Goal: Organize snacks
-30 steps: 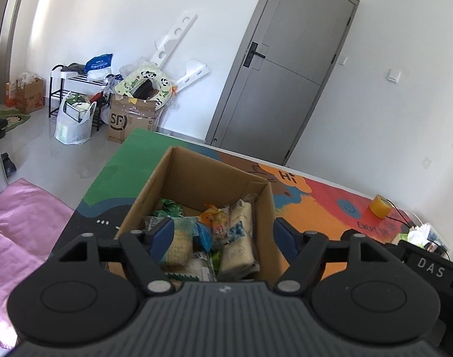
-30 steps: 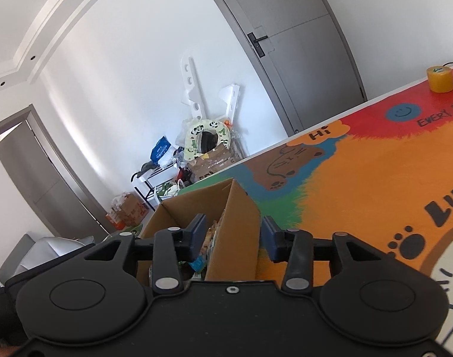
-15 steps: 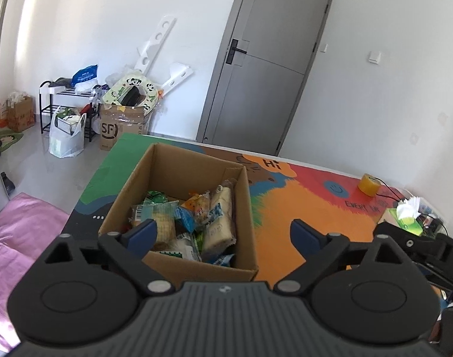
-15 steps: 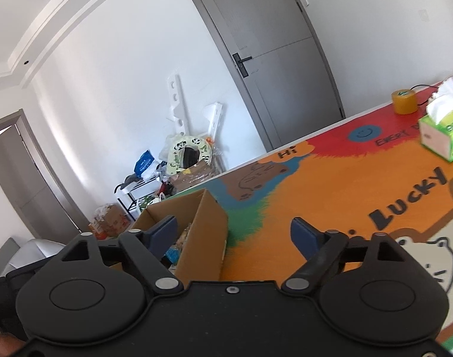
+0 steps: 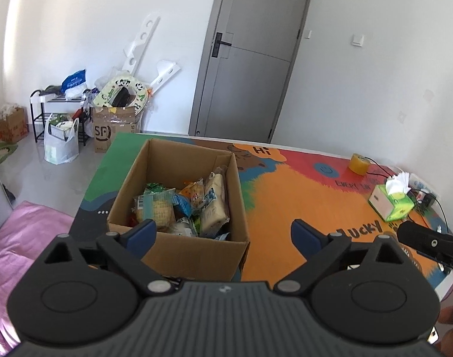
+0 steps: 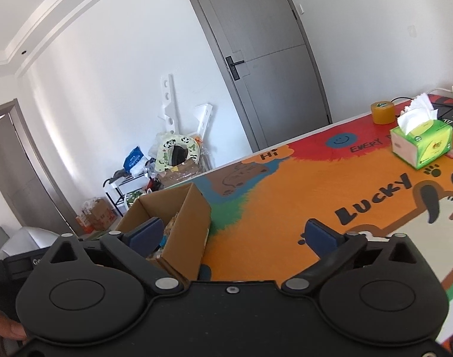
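Both claws are wide open and hold nothing. The left claw (image 5: 223,233) covers the near edge of the cardboard box (image 5: 193,250) mid-frame on the desk (image 5: 300,196). Snack packs (image 5: 182,205) fill it. The right claw (image 6: 234,235) hides most snacks.

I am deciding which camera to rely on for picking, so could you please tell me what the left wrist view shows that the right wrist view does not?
Only the left wrist view looks down into the cardboard box and shows the snack packets clearly; it also shows the pink cloth. Only the right wrist view shows the ceiling and the second doorway. Both show the box, tissue box, tape roll, grey door and an open gripper, left and right.
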A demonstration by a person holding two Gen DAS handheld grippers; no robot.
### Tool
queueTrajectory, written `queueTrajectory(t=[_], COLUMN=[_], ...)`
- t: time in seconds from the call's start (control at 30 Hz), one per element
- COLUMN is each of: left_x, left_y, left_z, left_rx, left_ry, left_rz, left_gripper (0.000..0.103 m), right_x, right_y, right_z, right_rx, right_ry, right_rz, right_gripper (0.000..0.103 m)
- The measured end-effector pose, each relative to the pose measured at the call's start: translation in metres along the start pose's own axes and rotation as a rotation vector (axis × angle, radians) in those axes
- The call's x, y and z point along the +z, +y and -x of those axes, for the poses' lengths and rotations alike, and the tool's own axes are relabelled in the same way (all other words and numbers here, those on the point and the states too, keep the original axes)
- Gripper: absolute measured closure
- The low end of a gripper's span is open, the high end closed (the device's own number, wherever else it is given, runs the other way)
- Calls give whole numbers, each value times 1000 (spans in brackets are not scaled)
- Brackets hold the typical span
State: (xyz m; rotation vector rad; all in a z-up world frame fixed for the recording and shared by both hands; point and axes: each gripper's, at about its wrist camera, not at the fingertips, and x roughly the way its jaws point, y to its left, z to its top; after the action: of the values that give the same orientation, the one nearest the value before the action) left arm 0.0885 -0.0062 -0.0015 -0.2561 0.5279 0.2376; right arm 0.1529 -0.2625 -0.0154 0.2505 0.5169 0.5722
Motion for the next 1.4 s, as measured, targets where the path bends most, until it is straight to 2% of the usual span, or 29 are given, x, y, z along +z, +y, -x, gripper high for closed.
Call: queueTrajectory(t=[0.47, 1.03, 1.4], left_x=[-8, -12, -17], left_y=[-4, -5, -1], left_z=[35, 41, 42], left_rx=[-36, -36, 6], left_ry=[-4, 27, 40], left_rz=[-84, -123, -141], left_gripper=[6, 6, 6], right_x=[-4, -6, -8], right_y=[7, 12, 13], right_z=[39, 40, 41], right_rx=[-20, -6, -10], right_ry=[17, 65, 93], right_rz=[51, 52, 66], right_gripper=[0, 0, 0])
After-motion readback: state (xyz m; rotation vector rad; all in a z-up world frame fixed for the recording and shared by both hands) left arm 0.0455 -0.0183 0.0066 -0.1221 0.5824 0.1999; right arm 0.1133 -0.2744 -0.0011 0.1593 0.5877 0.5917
